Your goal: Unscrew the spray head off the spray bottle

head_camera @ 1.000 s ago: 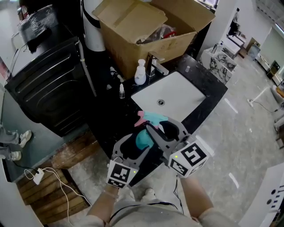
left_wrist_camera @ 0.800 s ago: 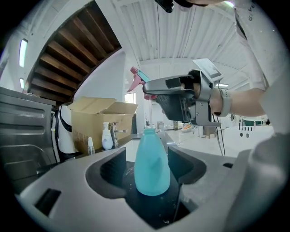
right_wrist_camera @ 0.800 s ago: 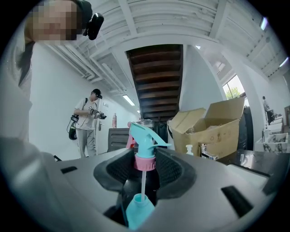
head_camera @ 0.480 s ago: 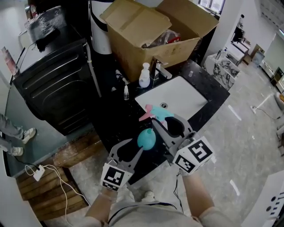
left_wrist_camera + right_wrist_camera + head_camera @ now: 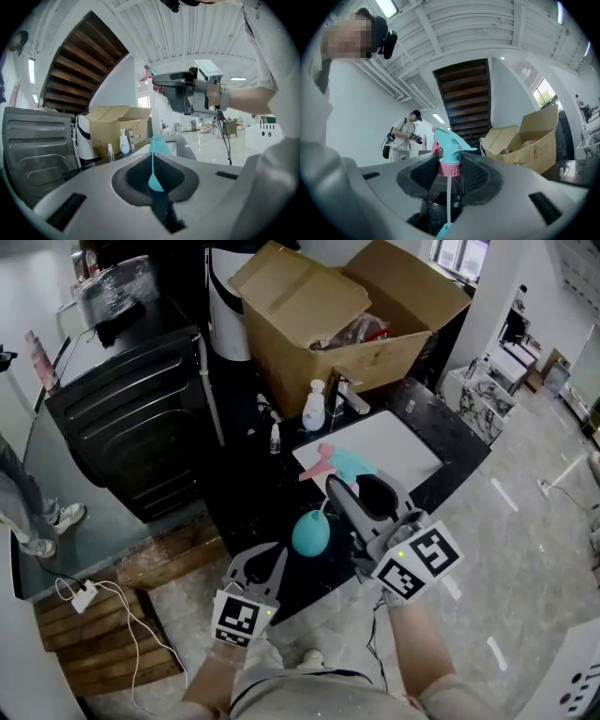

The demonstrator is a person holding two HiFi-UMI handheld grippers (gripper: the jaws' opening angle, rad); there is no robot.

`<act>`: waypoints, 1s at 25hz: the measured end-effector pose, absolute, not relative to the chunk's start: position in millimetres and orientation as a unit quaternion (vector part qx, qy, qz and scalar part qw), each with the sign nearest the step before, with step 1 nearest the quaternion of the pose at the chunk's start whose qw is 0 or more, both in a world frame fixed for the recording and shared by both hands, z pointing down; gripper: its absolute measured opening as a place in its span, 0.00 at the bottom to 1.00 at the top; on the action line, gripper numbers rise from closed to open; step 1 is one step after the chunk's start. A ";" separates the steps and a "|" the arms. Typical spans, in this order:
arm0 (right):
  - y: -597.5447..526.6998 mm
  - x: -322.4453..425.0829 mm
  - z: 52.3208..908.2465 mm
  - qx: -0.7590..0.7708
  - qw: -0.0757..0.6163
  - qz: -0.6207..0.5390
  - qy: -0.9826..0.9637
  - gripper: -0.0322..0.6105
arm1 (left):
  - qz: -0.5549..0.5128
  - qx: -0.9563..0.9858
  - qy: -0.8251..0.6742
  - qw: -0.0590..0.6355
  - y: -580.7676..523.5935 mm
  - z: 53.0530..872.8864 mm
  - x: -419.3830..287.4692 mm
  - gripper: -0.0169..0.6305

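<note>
The right hand-held gripper [image 5: 356, 486] is clenched on the pink collar of the spray head [image 5: 449, 143]. It holds the head off the teal spray bottle [image 5: 310, 533], at the bottle's 12 o'clock, and the thin dip tube [image 5: 448, 197] hangs down toward the bottle. The bottle stands near the edge of the dark bench [image 5: 253, 493]. At its 7 o'clock, the left hand-held gripper [image 5: 272, 559] has just closed its jaws together on nothing.

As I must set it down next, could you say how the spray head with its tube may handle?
The spray head is probably light: the right gripper holds it by its collar alone. Its thin tube hangs straight, so likely springy rather than floppy. Its nozzle juts sideways, so it likely tips if stood.
</note>
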State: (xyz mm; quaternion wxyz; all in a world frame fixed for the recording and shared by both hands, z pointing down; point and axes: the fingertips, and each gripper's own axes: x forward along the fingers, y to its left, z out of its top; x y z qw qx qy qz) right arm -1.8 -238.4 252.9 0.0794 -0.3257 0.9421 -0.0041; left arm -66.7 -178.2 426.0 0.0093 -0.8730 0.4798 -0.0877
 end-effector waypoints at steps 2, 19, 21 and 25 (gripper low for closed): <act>-236.9 0.8 245.9 -0.322 0.087 0.000 0.943 0.29 | -0.087 -0.869 0.488 0.011 -175.1 424.3 -67.5 0.05; -204.2 43.2 264.8 -0.313 0.063 -0.006 0.948 0.29 | -0.061 -0.813 0.578 0.015 -144.6 402.2 -80.3 0.03; -199.1 49.2 272.6 -0.312 0.056 -0.010 0.948 0.29 | -0.055 -0.806 0.589 0.014 -139.3 400.9 -82.7 0.03; -188.7 60.4 285.9 -0.313 0.047 -0.018 0.949 0.29 | -0.046 -0.794 0.606 0.013 -128.4 393.9 -85.0 0.03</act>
